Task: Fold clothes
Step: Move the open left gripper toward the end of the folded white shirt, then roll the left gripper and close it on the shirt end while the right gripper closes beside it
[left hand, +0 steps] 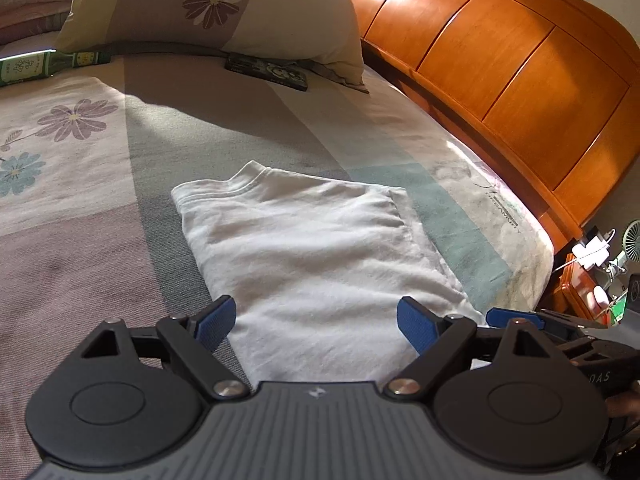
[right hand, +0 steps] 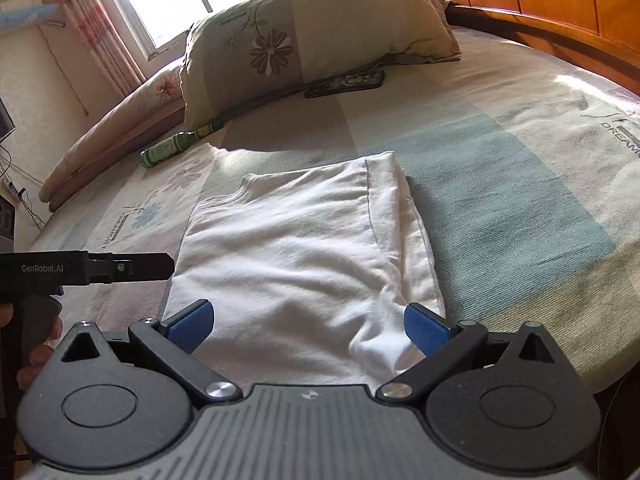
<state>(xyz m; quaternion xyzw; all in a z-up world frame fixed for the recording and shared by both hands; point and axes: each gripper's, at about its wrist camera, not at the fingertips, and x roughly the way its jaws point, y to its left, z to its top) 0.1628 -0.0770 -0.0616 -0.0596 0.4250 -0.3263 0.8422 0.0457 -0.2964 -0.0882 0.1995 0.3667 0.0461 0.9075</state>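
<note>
Left hand-held gripper [left hand: 316, 322]: blue pads spread wide, nothing between them, poised over the near edge of the shirt [left hand: 312, 248]. Right hand-held gripper [right hand: 310, 326]: pads likewise spread, holding nothing, above the near hem where the cloth bunches beside the right pad.

Shirt: white, folded into a rough rectangle, lying flat on the bed [left hand: 100, 220] on the grey-green stripe of the flowered sheet. Collar at the far end; one side panel folded over the top along the right edge.

Right wrist view: the left gripper's black body enters from the left, just beside the shirt's left edge.

Beyond the shirt: pillow [right hand: 316, 40] at the head of the bed, a dark flat packet [right hand: 346, 83] in front of it, a green bottle [right hand: 180, 148] lying on its side to the left. Wooden headboard [left hand: 500, 60] along the right.
</note>
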